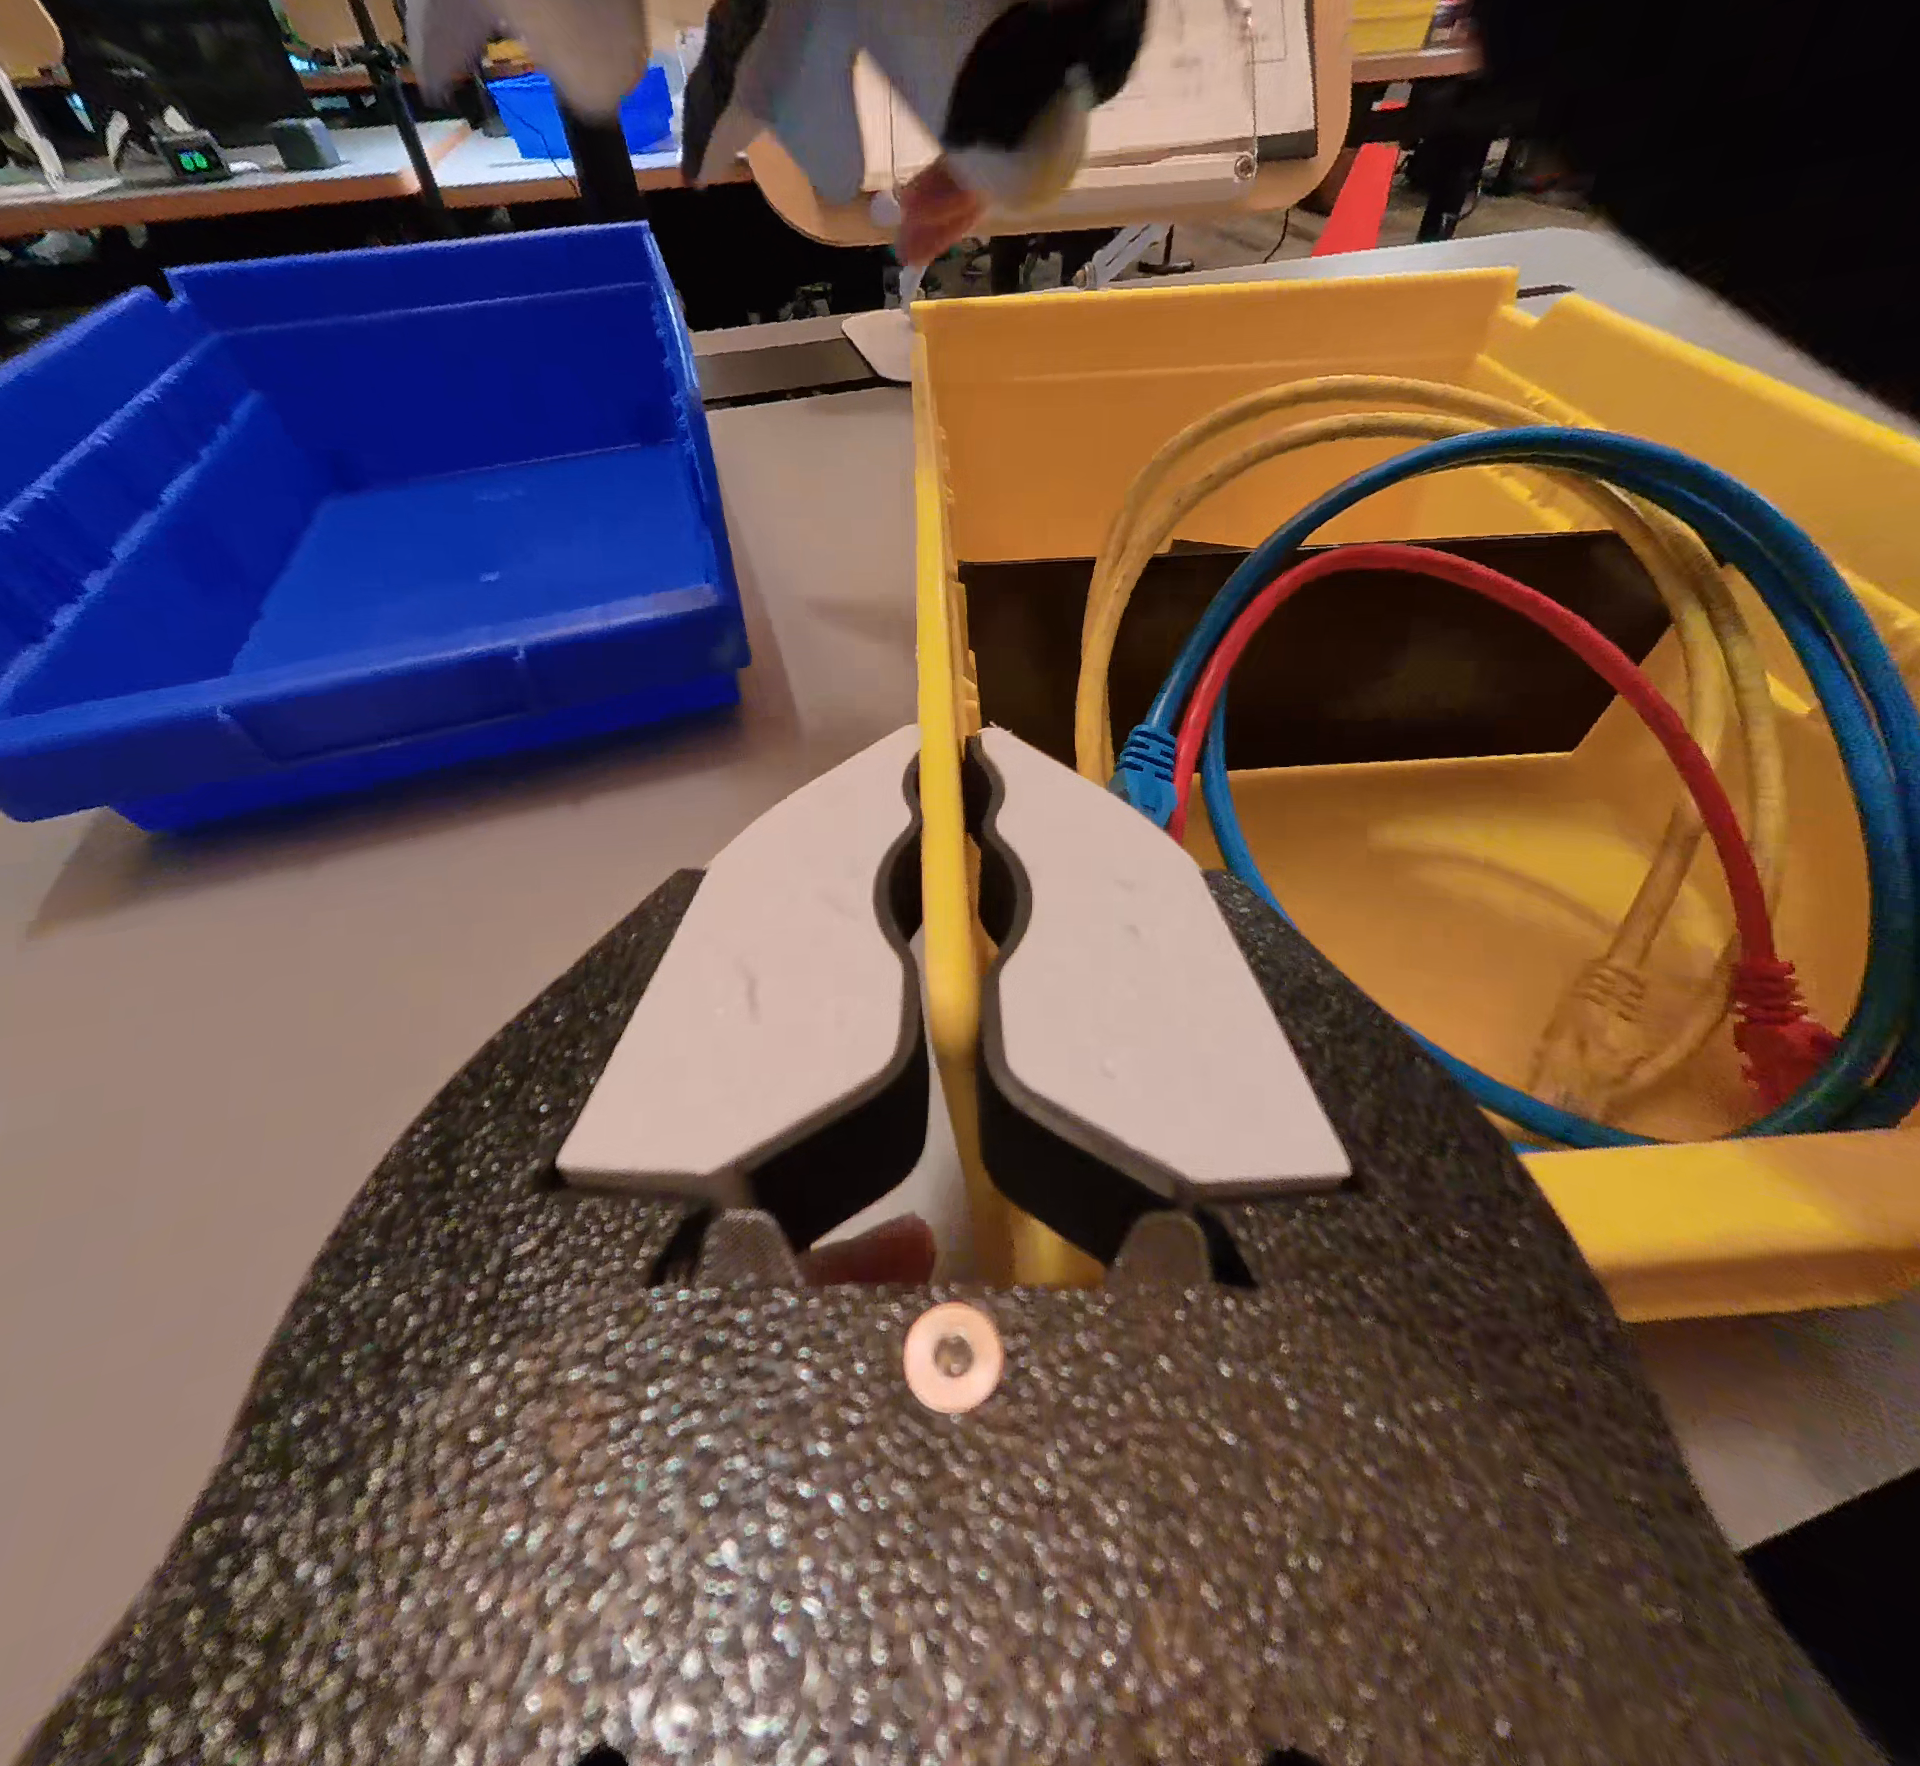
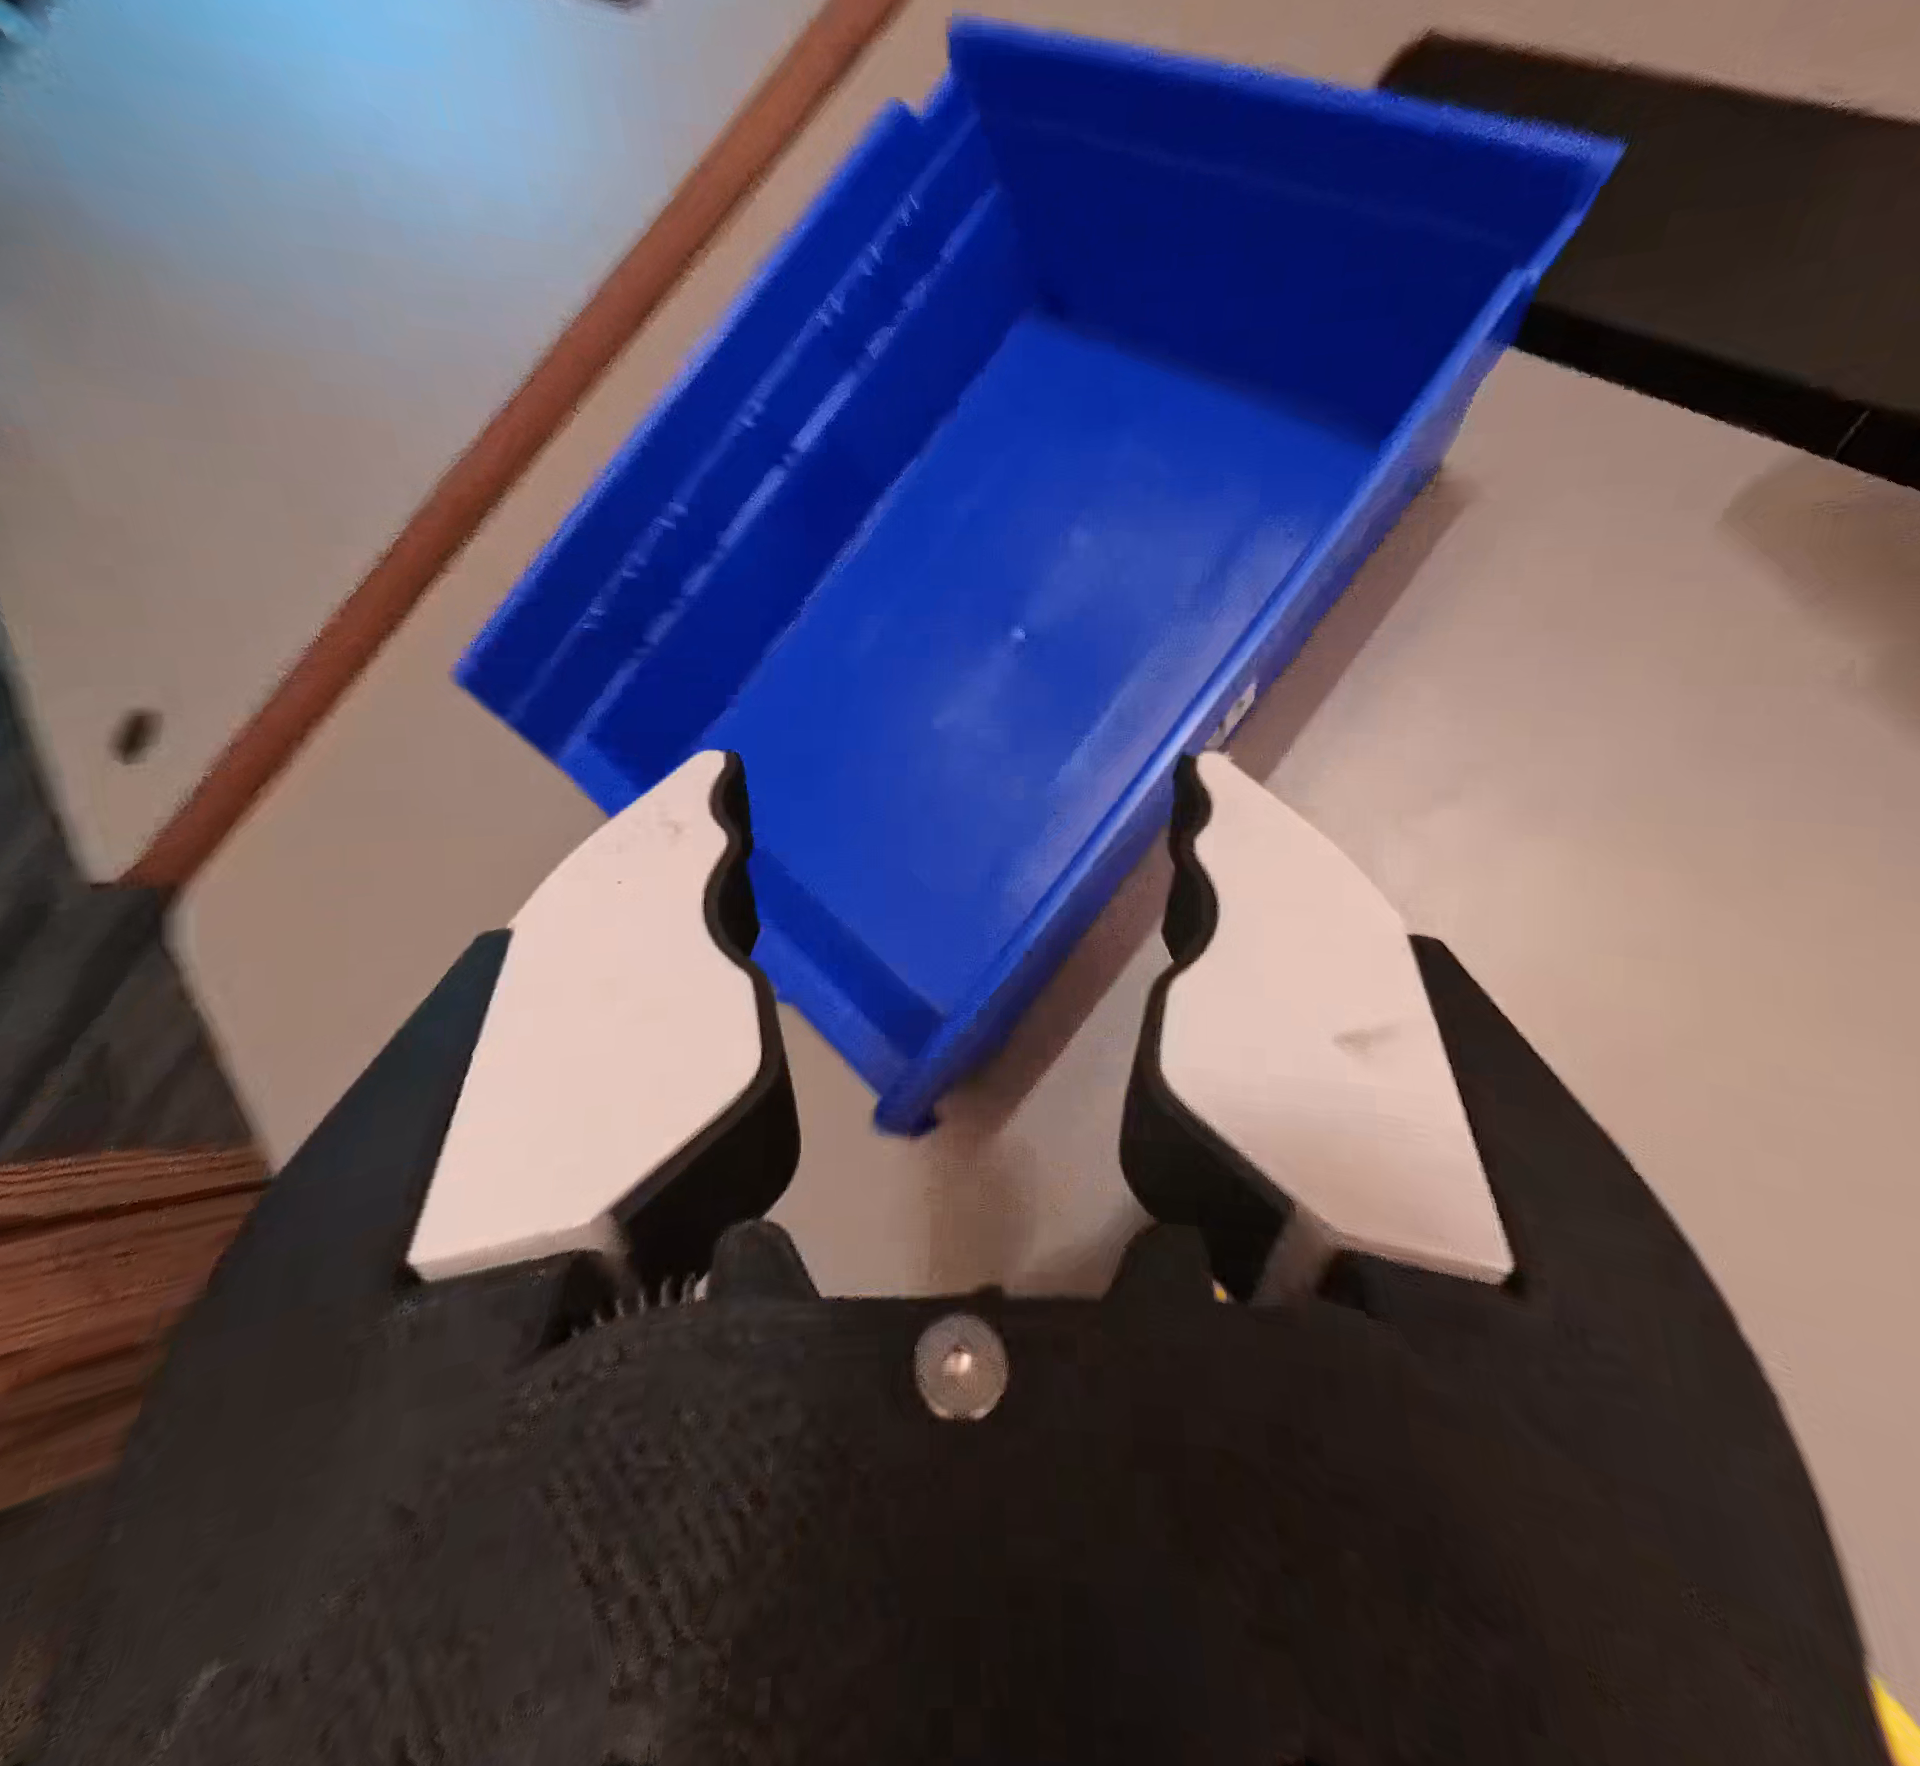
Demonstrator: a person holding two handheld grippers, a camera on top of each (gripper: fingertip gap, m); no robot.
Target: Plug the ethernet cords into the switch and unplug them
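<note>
At six o'clock, your left hand-held gripper pinches the yellow bin wall, likely steadying it; your right hand-held gripper hangs wide apart, empty.

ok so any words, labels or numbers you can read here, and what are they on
None can be read.
Small display in the background: green digits, too blurred to read.
Paper sheet in the background: marks too small to read.
Sticker on the blue bin: too blurred to read.
</note>
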